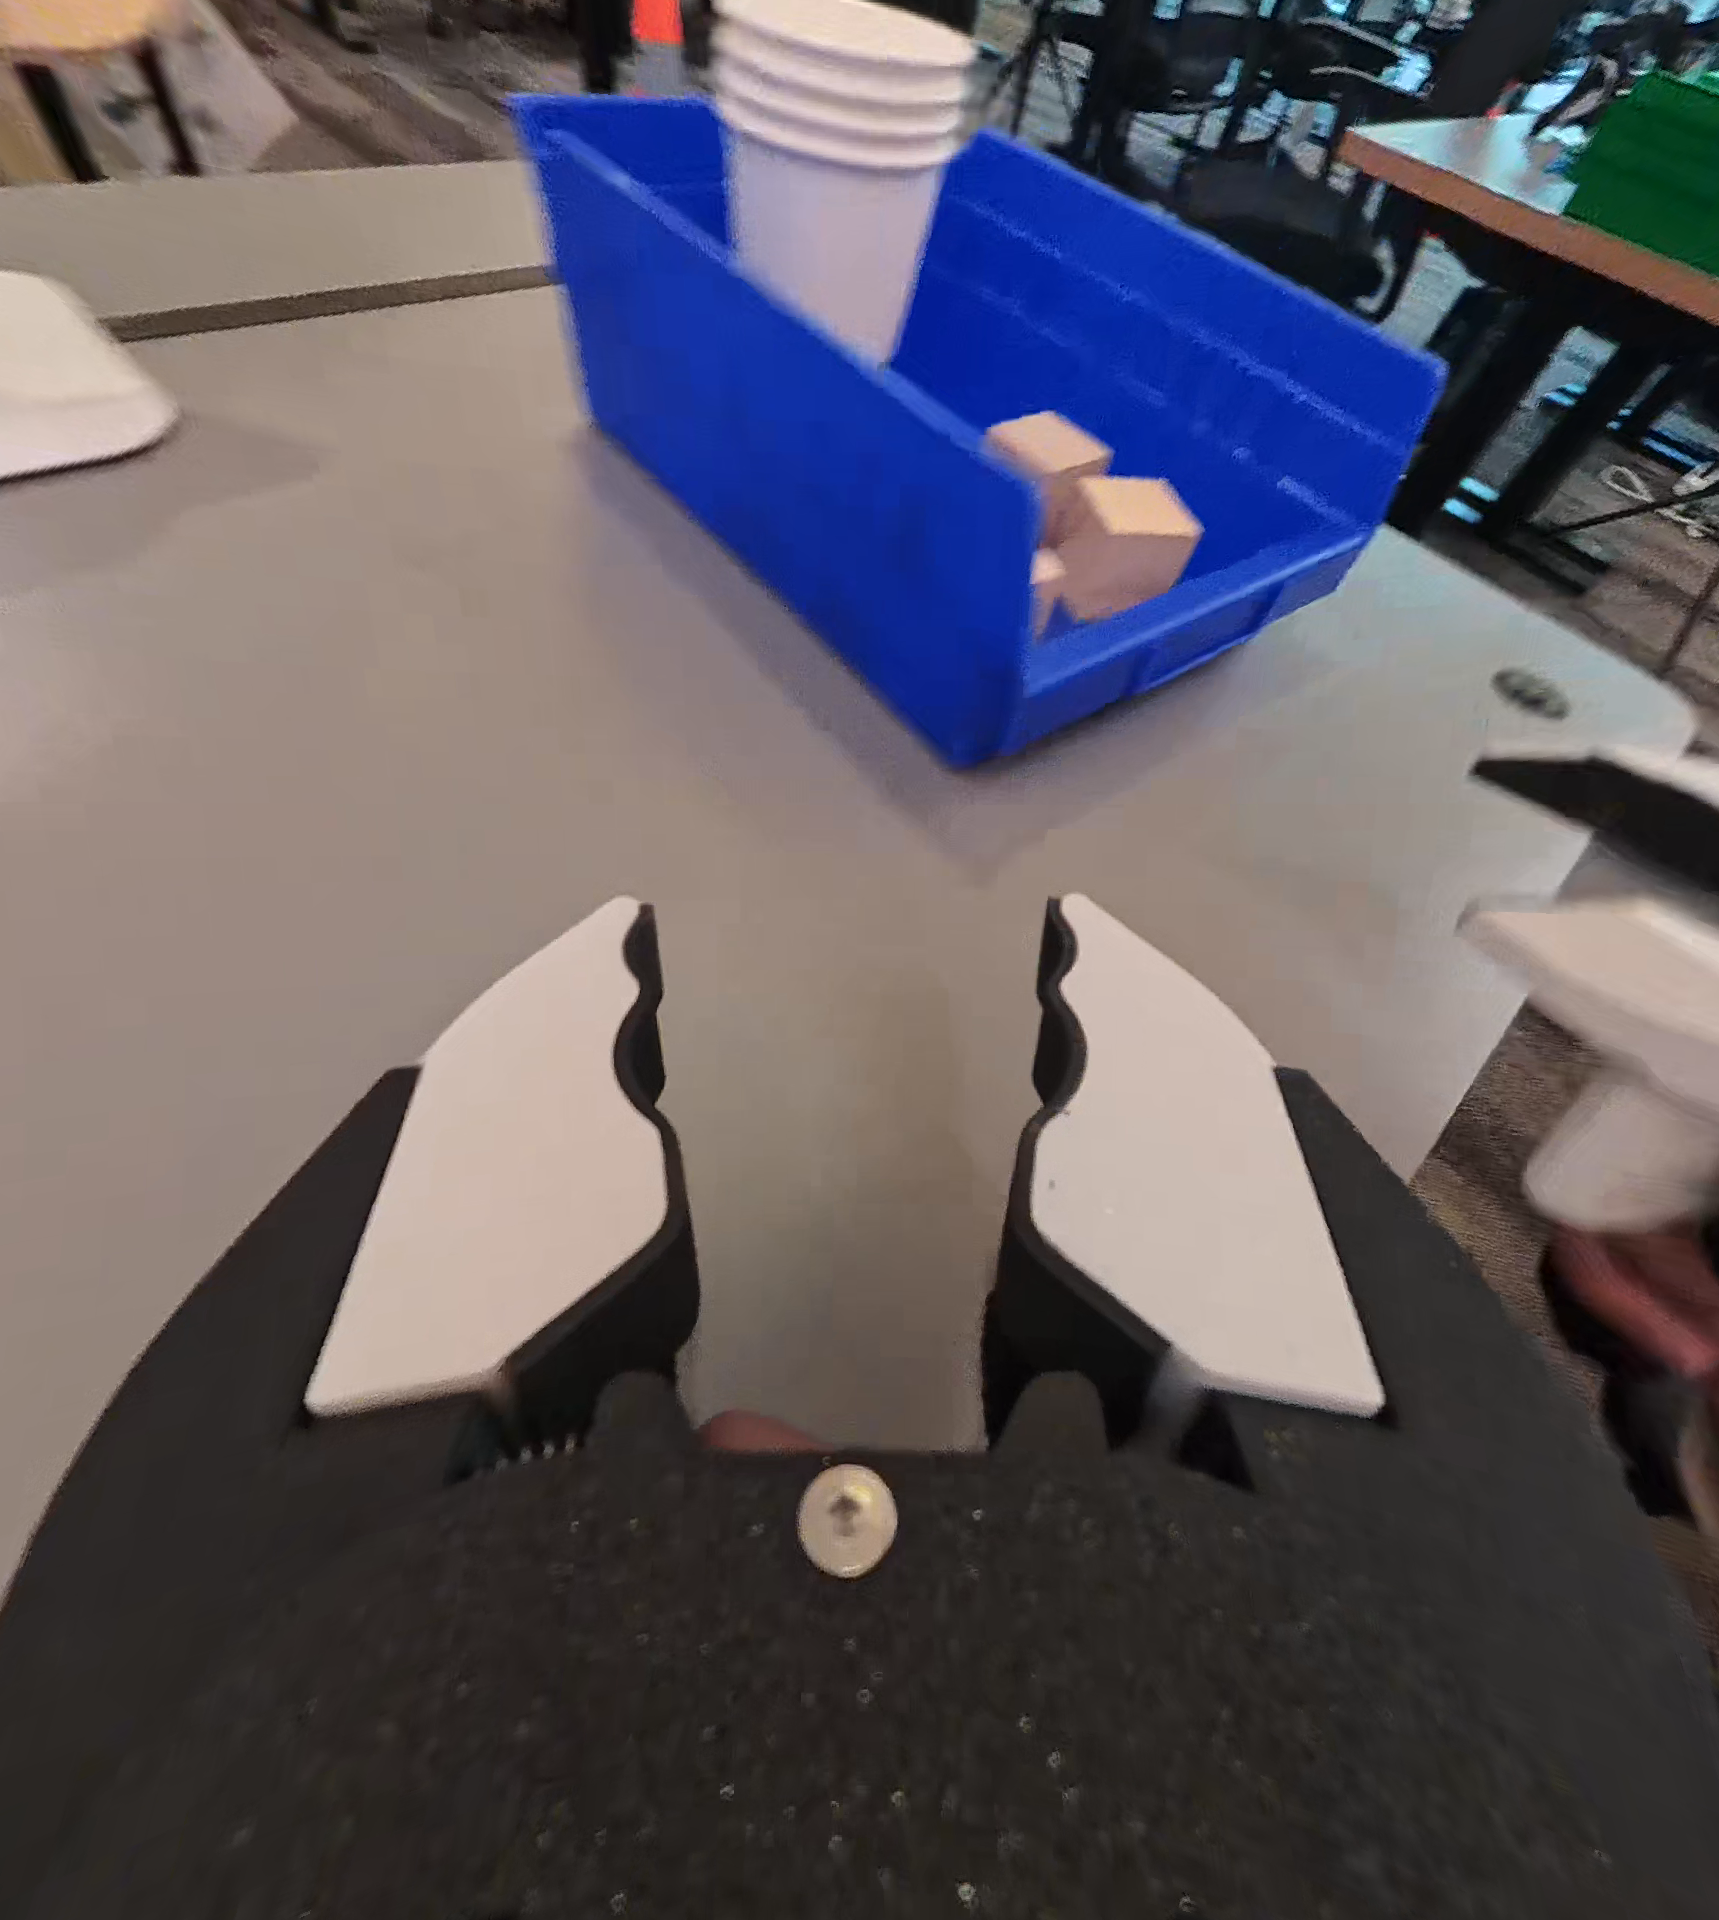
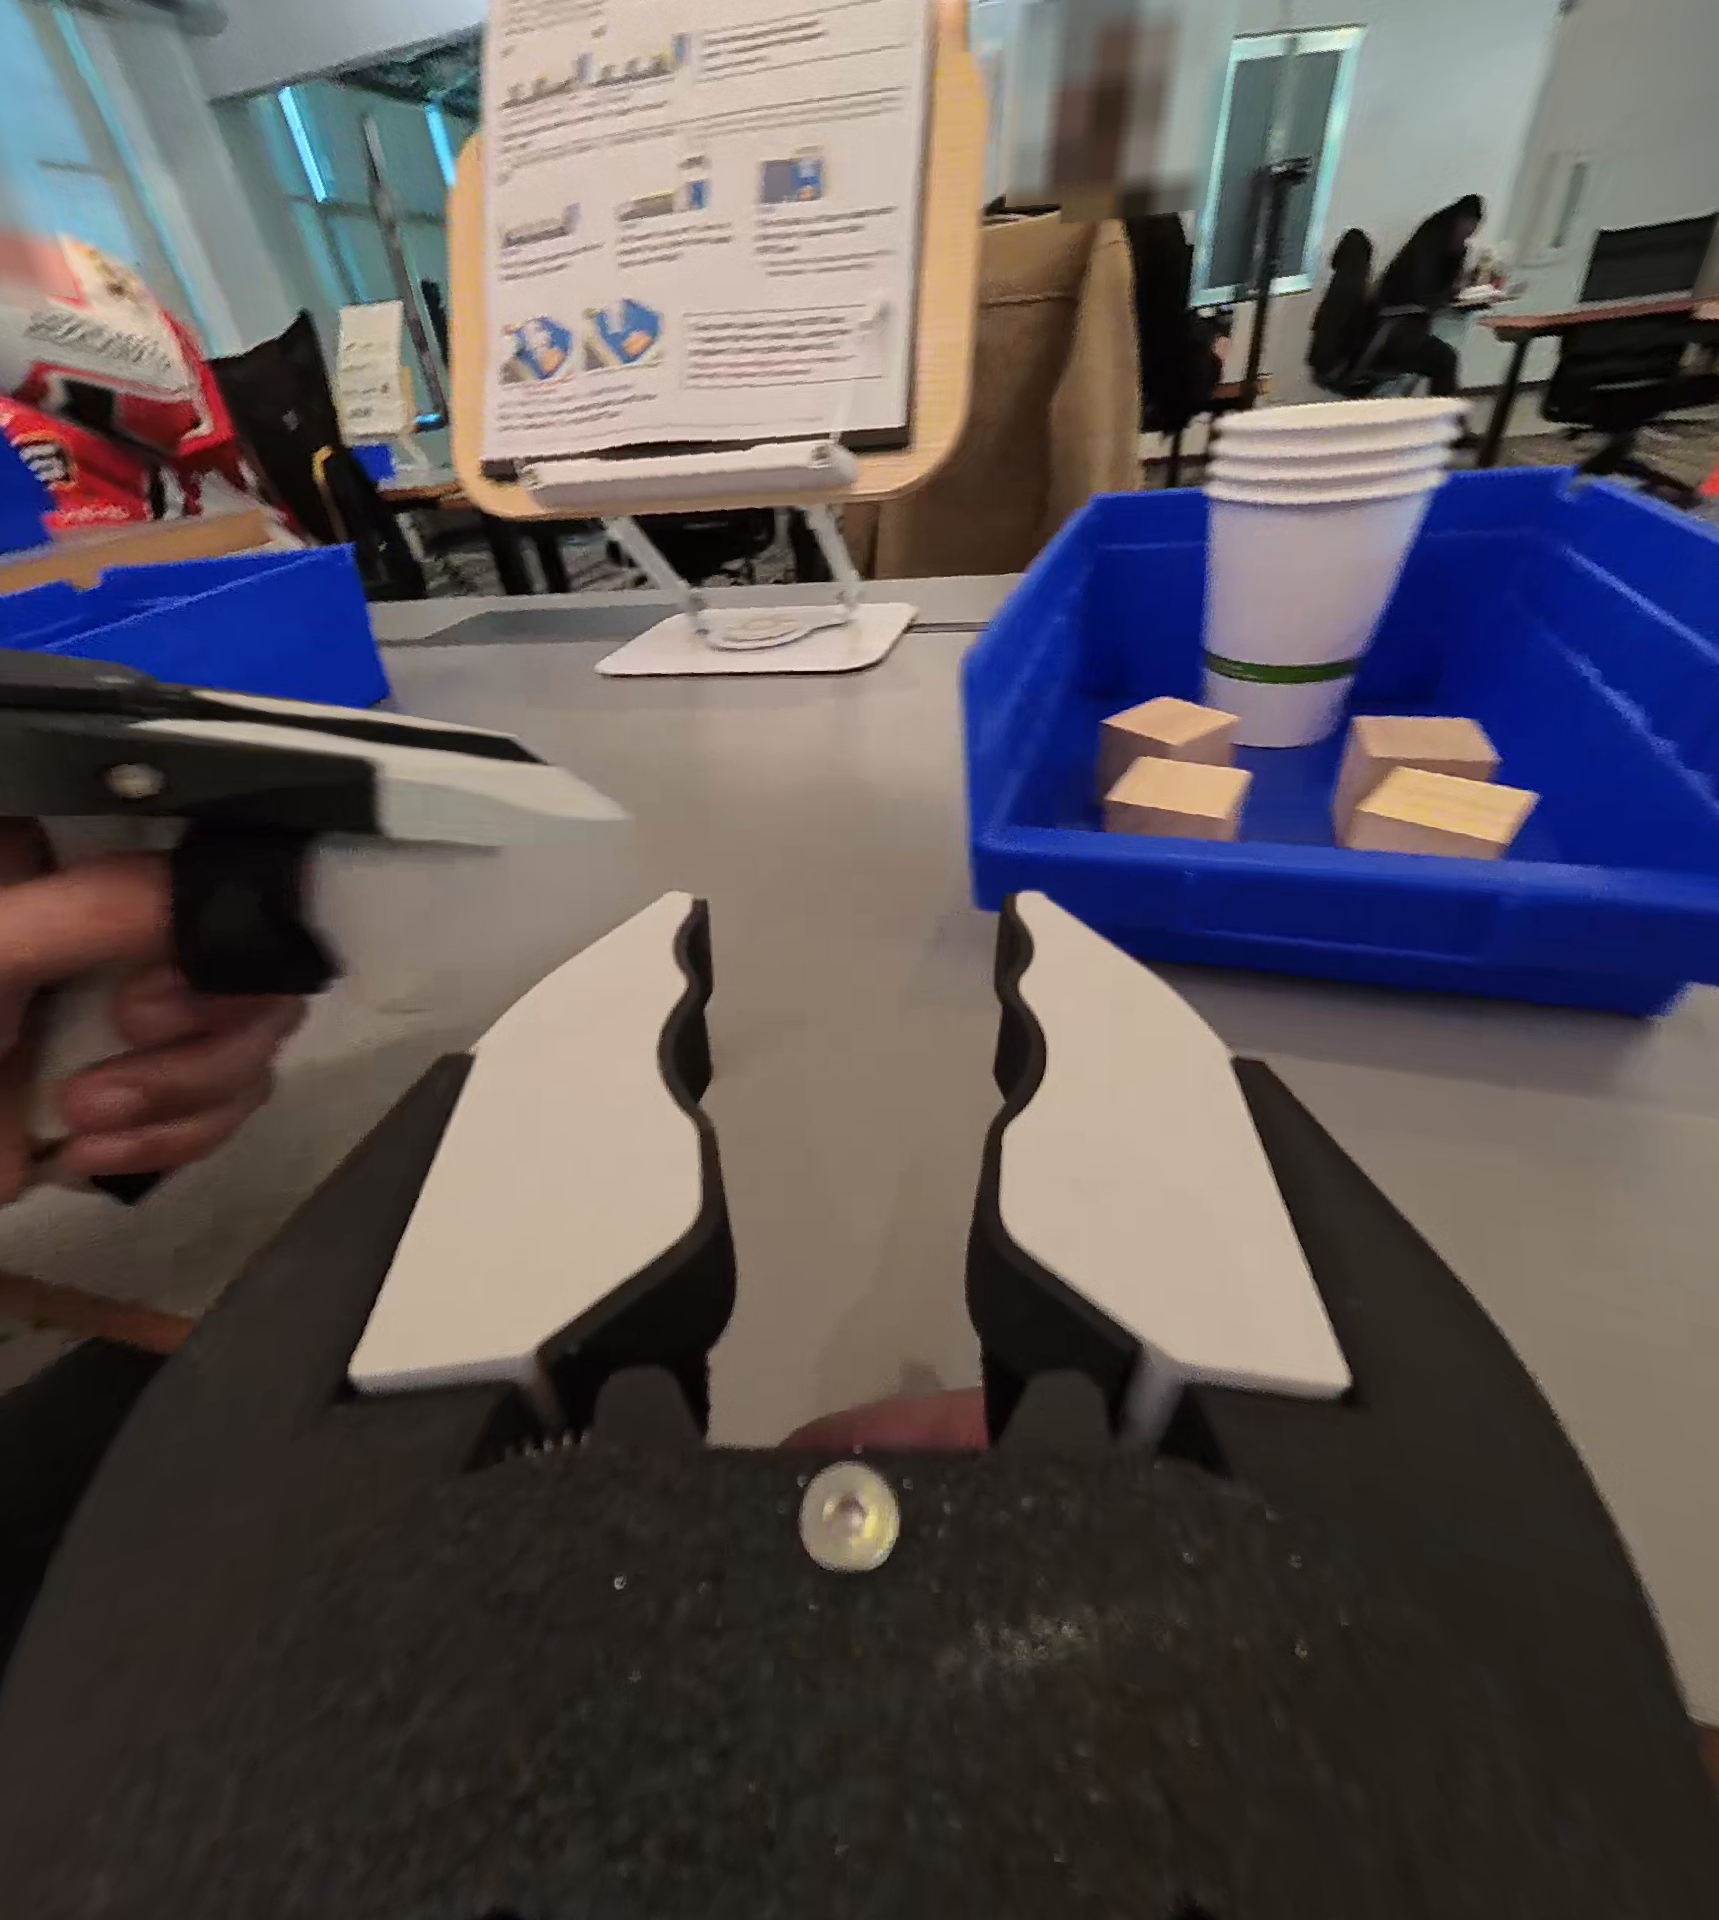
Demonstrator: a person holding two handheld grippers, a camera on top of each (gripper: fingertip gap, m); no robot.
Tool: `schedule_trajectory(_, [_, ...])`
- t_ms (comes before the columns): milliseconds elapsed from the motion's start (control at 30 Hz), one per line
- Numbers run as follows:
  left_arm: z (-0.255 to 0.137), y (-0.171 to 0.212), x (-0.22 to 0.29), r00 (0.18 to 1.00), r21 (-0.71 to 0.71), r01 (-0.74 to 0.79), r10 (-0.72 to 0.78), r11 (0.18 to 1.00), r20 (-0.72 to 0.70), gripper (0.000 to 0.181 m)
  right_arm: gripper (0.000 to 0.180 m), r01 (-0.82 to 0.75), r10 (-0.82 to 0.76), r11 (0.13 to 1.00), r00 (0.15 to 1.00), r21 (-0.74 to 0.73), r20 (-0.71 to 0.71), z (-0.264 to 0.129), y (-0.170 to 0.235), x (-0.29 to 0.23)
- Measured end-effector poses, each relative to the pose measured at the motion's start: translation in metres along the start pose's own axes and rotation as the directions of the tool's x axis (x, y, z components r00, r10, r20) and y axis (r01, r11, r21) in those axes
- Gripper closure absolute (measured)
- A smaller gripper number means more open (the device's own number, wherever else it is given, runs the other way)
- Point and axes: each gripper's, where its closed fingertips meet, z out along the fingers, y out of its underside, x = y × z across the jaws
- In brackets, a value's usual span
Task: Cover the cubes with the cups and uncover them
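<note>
A blue bin [image 2: 1354,935] stands on the grey table [image 2: 834,790]. In it a stack of white paper cups [image 2: 1302,582] stands upright, with several wooden cubes [image 2: 1172,795] lying in front of it. The bin [image 1: 793,468], cup stack [image 1: 834,177] and cubes [image 1: 1135,540] also show in the left wrist view. My left gripper [image 1: 847,914] is open and empty over the table, short of the bin. My right gripper [image 2: 850,909] is open and empty, just left of the bin's near wall. Each gripper shows in the other's view: the right gripper [image 1: 1644,883], the left gripper [image 2: 481,779].
A document stand [image 2: 709,312] with a printed sheet stands at the table's far side on a white base [image 2: 761,639]; the base [image 1: 13,384] also shows in the left wrist view. A second blue bin [image 2: 169,623] lies at the far left. Other tables, chairs and a seated person are beyond.
</note>
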Motion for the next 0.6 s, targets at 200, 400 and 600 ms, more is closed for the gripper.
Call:
schedule_trajectory(200, [0.107,-0.026,0.051,0.999,-0.068,0.024,-0.026,0.997,-0.021,0.110,0.128,-0.025,0.026,1.000,0.996,0.005,-0.090,-0.012,0.002,0.044])
schedule_trajectory(400, [0.129,-0.041,0.007,0.989,-0.046,0.084,-0.078,0.995,0.126,0.108,0.128,-0.037,0.029,0.998,0.984,-0.044,-0.174,-0.015,0.016,0.069])
schedule_trajectory(600, [0.124,-0.049,-0.018,0.976,-0.010,0.108,-0.104,0.994,0.193,0.132,0.124,-0.087,0.050,0.993,0.926,-0.082,-0.374,0.005,-0.003,0.140])
